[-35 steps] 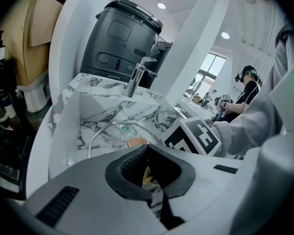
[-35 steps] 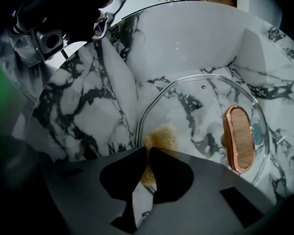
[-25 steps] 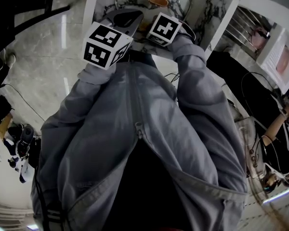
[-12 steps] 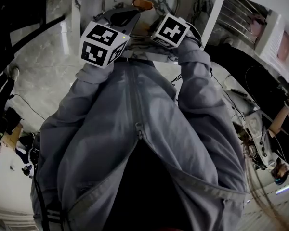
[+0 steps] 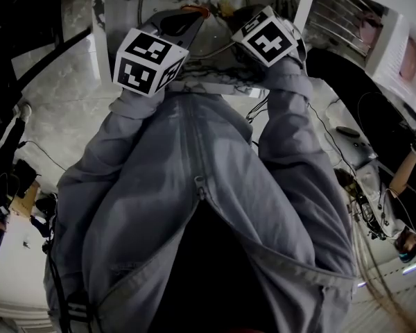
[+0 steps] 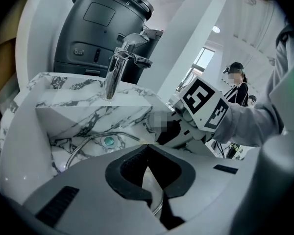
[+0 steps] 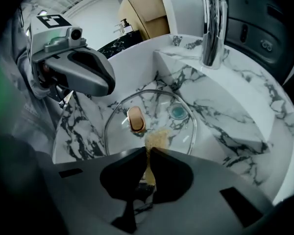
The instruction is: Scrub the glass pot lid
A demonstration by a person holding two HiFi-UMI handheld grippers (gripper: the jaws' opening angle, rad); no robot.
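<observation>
In the white black-veined marble sink basin (image 7: 225,116) lies the round clear glass pot lid (image 7: 161,104), straight ahead of both grippers. Left gripper (image 6: 147,148) fingers closed, seemingly on its steel rim. Right gripper (image 7: 149,153) fingers clamp a small tan scrub pad (image 7: 157,138), touching glass just beside the oval copper handle (image 7: 135,119), the only obstruction.

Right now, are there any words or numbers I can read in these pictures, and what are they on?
No readable words or numbers anywhere.
Left cube on the left gripper: black-and-white squares, not letters.
Right cube on the right gripper: likewise squares only.
Dark machine behind the faucet: tiny marks, too small to read.
</observation>
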